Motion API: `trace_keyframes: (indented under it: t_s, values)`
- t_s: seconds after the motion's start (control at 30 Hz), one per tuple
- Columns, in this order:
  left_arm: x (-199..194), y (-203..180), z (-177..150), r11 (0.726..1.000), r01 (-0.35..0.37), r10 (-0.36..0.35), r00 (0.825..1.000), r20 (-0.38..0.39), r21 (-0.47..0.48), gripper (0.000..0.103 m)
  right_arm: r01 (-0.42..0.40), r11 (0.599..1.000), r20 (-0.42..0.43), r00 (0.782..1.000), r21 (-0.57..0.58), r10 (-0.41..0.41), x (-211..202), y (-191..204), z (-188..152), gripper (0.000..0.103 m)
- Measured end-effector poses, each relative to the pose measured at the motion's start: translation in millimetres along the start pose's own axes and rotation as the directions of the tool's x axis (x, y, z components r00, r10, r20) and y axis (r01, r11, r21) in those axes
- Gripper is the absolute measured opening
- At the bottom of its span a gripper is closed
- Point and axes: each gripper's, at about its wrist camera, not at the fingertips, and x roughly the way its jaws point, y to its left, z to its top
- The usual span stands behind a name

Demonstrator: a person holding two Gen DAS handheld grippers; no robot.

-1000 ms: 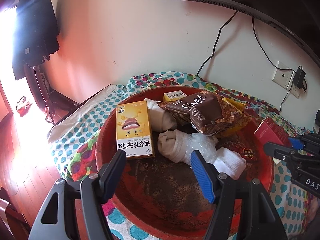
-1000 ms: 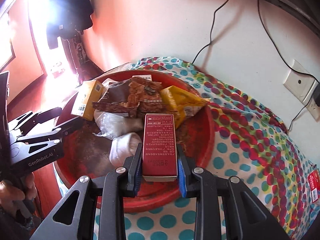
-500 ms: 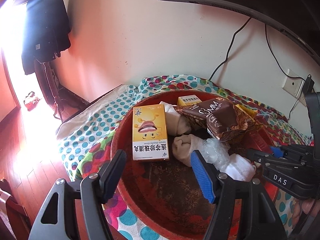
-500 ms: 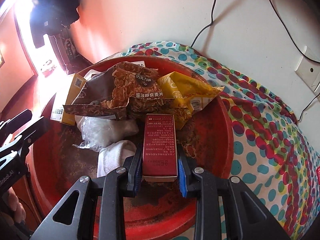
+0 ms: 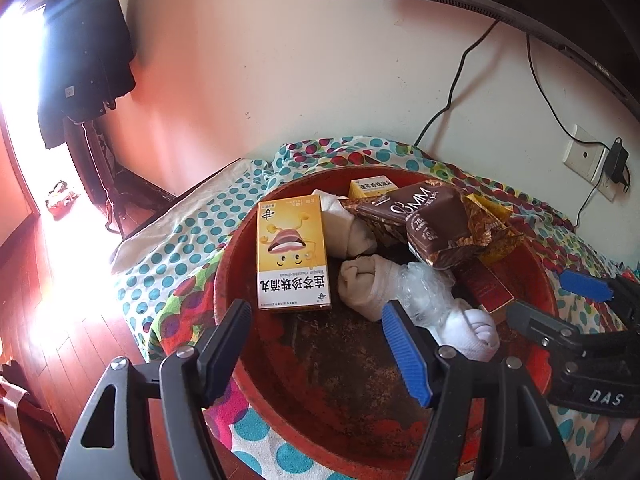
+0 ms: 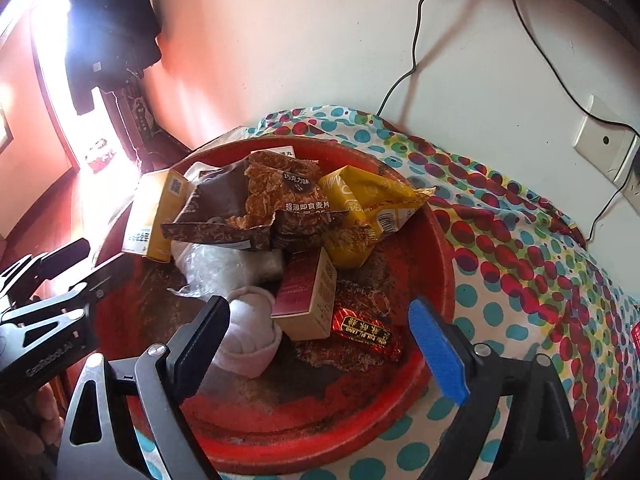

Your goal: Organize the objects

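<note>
Red carton (image 6: pixel 306 294) lies inside the red basin (image 6: pixel 438 248), tilted, its upper end under the snack bags and its lower, pale end resting by a rolled white sock (image 6: pixel 250 334); the right gripper (image 6: pixel 320 354) hangs just above it with its jaws opening, spread wide to either side and touching nothing, so the carton sits free between and beyond them. Just right of the carton, on the worn basin floor, lies a small red and gold foil packet (image 6: pixel 362 330). Behind it a crumpled clear plastic bag (image 6: pixel 224 266) bulges over the sock, and above that a brown snack bag (image 6: pixel 256 210) and a yellow snack bag (image 6: pixel 370 212) are heaped toward the far rim. A yellow medicine box (image 5: pixel 292 254) with a cartoon mouth on its face lies flat at the left of the pile, and a second, smaller yellow box (image 5: pixel 370 188) peeks out at the back. Beige rolled socks (image 5: pixel 362 286) lie between the yellow box and the plastic bag. The left gripper (image 5: pixel 316 350) hovers over the near, bare part of the basin, its jaws wide apart and empty. The basin rests on a polka-dot cloth (image 6: pixel 520 264) spread over a surface against a pale wall, where a socket plate (image 5: pixel 584 158) with a plugged-in adapter and black cables (image 5: pixel 452 92) run up to a dark screen edge. A dark garment (image 5: pixel 84 52) hangs at the far left beside bright light falling on a wooden floor.
</note>
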Motion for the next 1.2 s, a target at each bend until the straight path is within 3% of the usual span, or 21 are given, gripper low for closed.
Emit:
trace_keyframes:
  t_s: [0.4,0.57,0.77,0.93,1.2]
  values:
    - [-9.7,-19.3,-0.2,0.995,-0.065,0.065,0.998,0.011,0.075,0.071,-0.018,0.995,-0.017,1.000,-0.095,0.017,-44.1,22.9,-49.8,0.091]
    - [-4.4,-19.1,-0.9,0.999,0.041,-0.040,0.998,-0.046,0.035,0.076,-0.046,0.993,-0.043,0.998,-0.105,0.042,-48.6,33.0,-59.8,0.091]
    - [1.5,-13.4,-2.0,0.990,0.134,-0.138,0.986,-0.098,-0.046,0.077,-0.079,0.993,-0.086,0.994,-0.087,0.072,-43.6,42.0,-62.3,0.091]
    - [-16.1,-20.6,-2.9,0.993,0.118,-0.118,0.993,-0.012,0.002,0.077,-0.080,0.993,-0.106,0.992,-0.086,0.070,-38.4,46.8,-63.0,0.091]
    - [-18.0,-36.7,-4.2,0.989,0.130,-0.129,0.991,-0.022,0.073,0.077,-0.070,0.994,-0.130,0.990,-0.081,0.059,-37.4,49.1,-59.3,0.093]
